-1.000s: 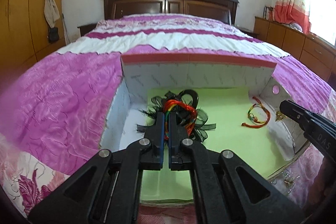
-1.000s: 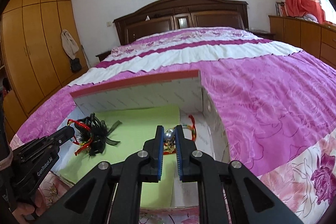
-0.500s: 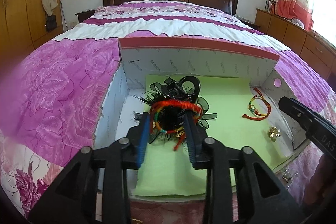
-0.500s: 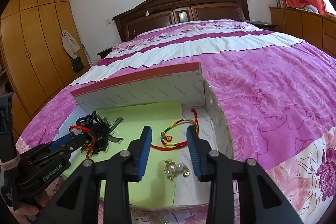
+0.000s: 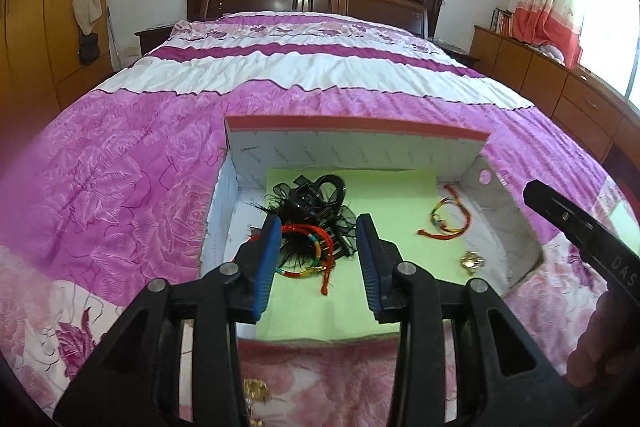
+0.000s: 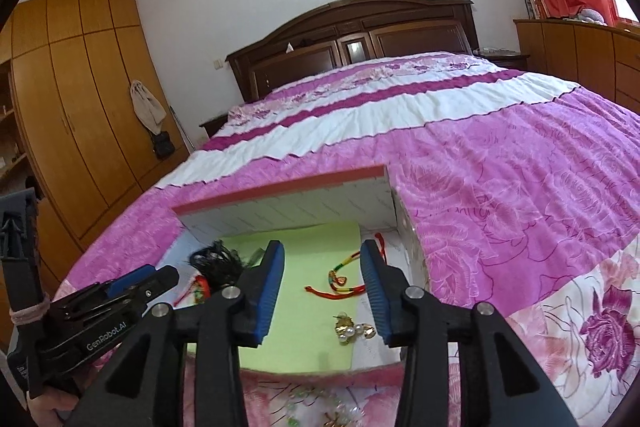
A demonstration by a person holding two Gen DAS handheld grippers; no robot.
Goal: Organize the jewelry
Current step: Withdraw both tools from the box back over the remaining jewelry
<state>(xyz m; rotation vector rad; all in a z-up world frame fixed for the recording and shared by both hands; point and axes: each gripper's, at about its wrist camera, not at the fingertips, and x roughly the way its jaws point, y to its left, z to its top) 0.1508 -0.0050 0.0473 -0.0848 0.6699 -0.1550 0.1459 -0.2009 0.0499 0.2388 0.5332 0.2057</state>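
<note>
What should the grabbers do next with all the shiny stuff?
Probably pull both back and reach down for the loose jewelry on the bedspread in front of the box. Left gripper and right gripper are open and empty, and the red bracelet and pearl earrings already lie inside.

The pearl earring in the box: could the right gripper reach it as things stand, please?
Probably yes. The right gripper is open above the box, and the pearl earring lies uncovered on the green liner, nothing between them.
</note>
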